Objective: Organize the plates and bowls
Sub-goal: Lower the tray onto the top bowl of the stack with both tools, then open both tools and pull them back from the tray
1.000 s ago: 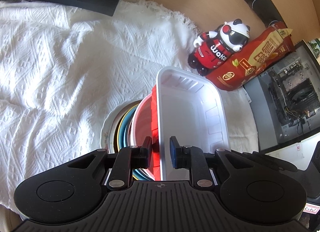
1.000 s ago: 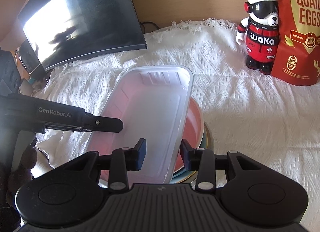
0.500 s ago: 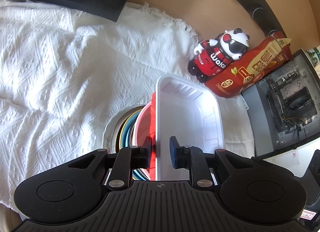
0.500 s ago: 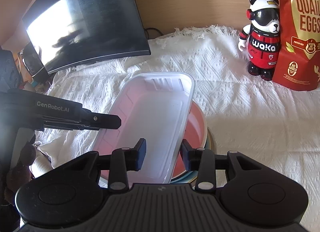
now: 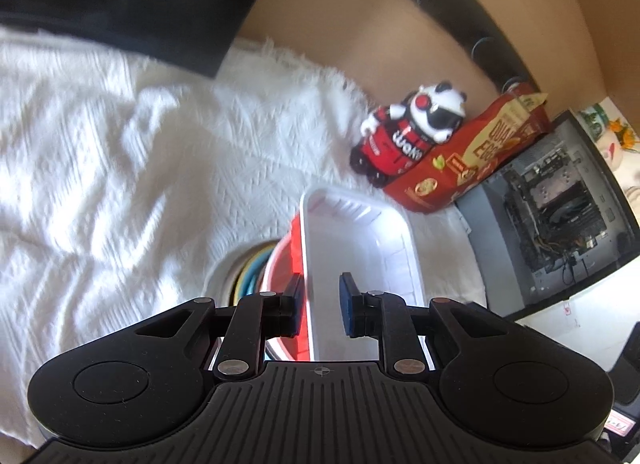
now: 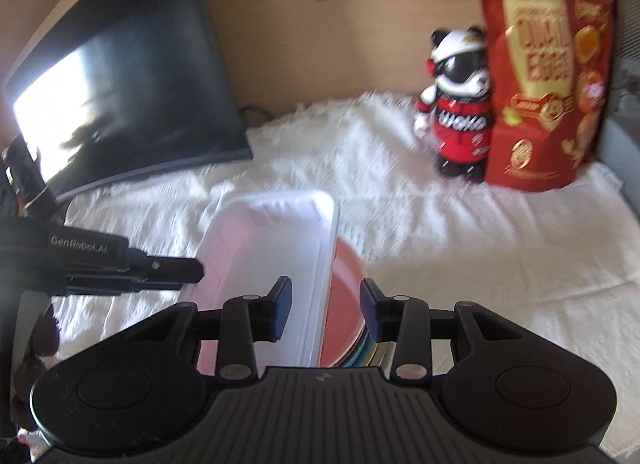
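The white rectangular plastic tray (image 5: 360, 248) sits atop the stack of coloured round plates (image 5: 250, 270). The left gripper (image 5: 322, 304) and right gripper (image 6: 325, 308) straddle its opposite rims with narrowly spread jaws. I cannot tell whether they pinch; the aim is probably to lift it.

A cloth (image 6: 460, 232) is lying spread over the tabletop, and a stack of plates (image 5: 250, 272) is sitting on it near the front. A bowl (image 6: 346, 296) is resting on that stack, and a rectangular tray (image 6: 272, 240) is sitting tilted on top of the bowl. In the right wrist view, a monitor (image 6: 132, 91) is standing behind and to the left of the stack, against the wall. A bear figure (image 6: 460, 103) is standing at the far right of the cloth, and a snack bag (image 6: 548, 83) is standing just beside it, on its right. In the left wrist view, an open computer case (image 5: 560, 219) is sitting to the right of the bag.
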{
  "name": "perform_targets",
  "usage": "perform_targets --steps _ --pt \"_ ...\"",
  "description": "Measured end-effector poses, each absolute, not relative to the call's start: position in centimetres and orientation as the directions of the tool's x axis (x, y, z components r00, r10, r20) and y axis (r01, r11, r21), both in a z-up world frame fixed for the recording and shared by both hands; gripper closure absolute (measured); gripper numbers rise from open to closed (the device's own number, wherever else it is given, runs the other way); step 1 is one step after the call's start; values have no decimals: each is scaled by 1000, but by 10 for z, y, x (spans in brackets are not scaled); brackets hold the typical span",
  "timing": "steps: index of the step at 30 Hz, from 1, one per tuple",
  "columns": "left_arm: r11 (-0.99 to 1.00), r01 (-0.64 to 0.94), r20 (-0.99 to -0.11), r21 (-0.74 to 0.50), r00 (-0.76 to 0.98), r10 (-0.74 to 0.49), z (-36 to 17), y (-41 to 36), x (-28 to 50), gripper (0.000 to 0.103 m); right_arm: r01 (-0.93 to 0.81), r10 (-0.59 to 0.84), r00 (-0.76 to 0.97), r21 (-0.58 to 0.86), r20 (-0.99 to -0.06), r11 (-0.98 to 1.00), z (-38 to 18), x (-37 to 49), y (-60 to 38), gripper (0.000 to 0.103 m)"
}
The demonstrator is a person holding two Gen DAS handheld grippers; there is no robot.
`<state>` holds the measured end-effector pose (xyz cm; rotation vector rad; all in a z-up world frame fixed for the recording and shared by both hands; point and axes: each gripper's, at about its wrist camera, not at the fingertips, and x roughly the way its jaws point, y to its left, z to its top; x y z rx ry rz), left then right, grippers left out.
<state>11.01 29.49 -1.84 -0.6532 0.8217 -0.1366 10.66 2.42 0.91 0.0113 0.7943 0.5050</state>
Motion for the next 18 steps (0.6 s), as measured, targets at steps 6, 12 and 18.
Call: perform_targets --steps 6,12,18 --pt "823 -98 -583 -560 752 -307 -2 292 72 82 -371 410 650 204 -640 906 30 78 16 60" --pt "931 -58 -516 -360 844 -147 14 249 6 88 -400 407 670 160 -621 902 46 44 15 53" --pt "956 -62 -523 -288 846 -102 25 186 -61 89 -450 432 667 134 -608 883 54 -7 -13 35"
